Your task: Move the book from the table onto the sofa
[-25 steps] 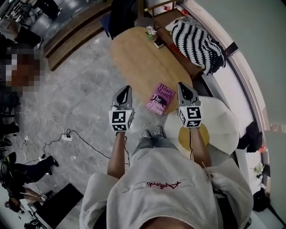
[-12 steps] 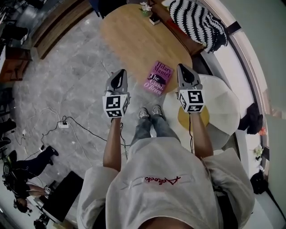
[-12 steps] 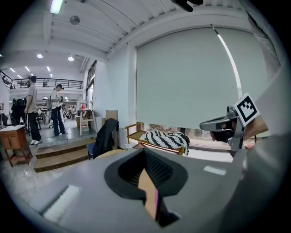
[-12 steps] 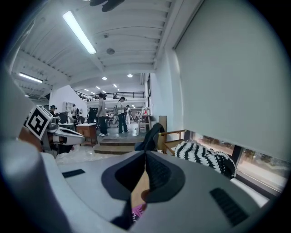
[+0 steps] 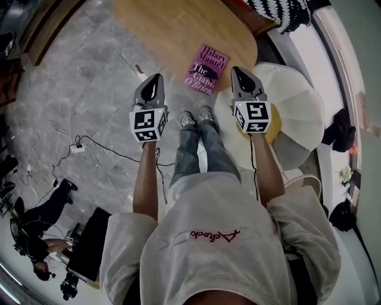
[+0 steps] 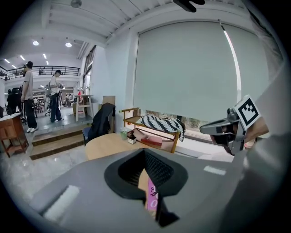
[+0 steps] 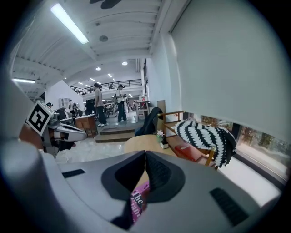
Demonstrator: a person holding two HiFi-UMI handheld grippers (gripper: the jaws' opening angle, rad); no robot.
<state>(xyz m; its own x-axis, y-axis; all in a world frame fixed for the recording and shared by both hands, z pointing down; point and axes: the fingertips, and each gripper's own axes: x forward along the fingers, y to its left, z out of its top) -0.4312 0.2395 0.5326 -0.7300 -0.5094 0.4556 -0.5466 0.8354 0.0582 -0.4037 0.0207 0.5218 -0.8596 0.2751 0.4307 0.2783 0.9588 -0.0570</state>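
- We hold the left gripper and the right gripper closed and empty, both aimed toward 12 o'clock, likely to flank the book.
- The book lies flat at the near edge of the table, between the tips and nearer the right one.
- In the head view the sofa is cropped at 1 o'clock, and only its striped blanket peeks in.
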